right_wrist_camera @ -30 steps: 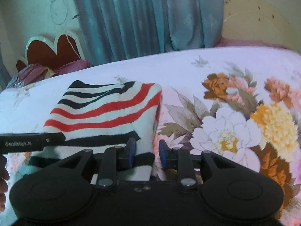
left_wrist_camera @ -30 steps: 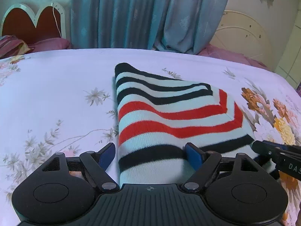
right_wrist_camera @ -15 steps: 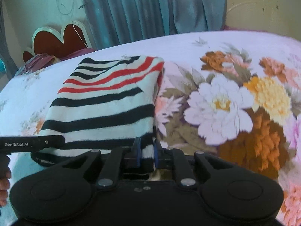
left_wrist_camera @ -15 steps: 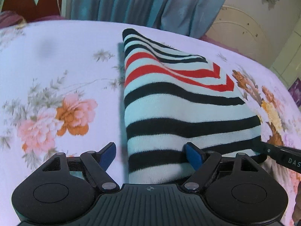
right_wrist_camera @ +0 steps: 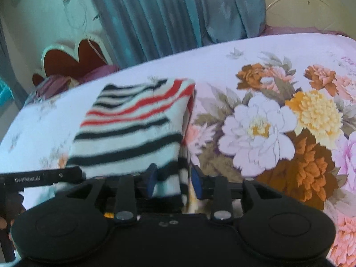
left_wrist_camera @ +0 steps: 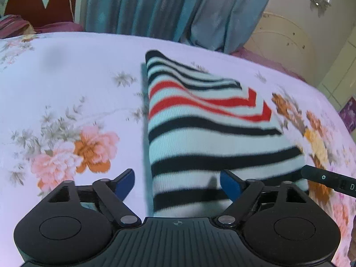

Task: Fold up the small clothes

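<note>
Lying folded on the flowered bedspread (left_wrist_camera: 66,71) is a striped garment (left_wrist_camera: 200,133) — white with black and red bands — with its near edge under both grippers. In the left wrist view the left gripper (left_wrist_camera: 176,183) is seen with jaws spread wide, having just been opening; the garment's left corner lies between them, one blue pad over the cloth and the other off it, neither pressing. The tip of the right gripper's finger is caught at that view's right edge. Only the right wrist view shows the right gripper (right_wrist_camera: 174,181) — its jaws have just been opening and stand partly apart around the garment's right corner, the cloth still between the pads. That view alone also shows the big flowers on the bedspread's right side, and fingers (right_wrist_camera: 4,222) at its left edge.
</note>
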A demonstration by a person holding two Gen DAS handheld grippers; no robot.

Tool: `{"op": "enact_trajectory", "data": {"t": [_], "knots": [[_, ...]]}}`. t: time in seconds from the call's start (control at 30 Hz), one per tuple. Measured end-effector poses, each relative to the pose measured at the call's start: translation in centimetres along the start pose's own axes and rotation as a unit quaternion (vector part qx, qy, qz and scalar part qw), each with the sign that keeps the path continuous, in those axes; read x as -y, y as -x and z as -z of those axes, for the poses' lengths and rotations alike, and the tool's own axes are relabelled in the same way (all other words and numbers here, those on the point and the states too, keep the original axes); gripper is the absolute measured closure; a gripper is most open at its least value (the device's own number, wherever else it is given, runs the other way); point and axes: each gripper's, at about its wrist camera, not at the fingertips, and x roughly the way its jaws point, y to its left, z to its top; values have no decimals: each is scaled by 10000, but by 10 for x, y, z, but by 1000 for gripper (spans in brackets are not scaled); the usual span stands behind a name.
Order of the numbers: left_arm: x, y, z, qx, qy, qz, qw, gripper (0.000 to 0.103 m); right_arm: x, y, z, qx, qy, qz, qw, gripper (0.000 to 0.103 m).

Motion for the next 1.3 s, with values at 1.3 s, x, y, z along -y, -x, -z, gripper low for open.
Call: {"op": "enact_trajectory", "data": {"t": [1.3], "knots": [[-7,-85,-51,-375,280,760,9960,16,22,-117,-49,-635,-1200,-835,9872,53]]}}
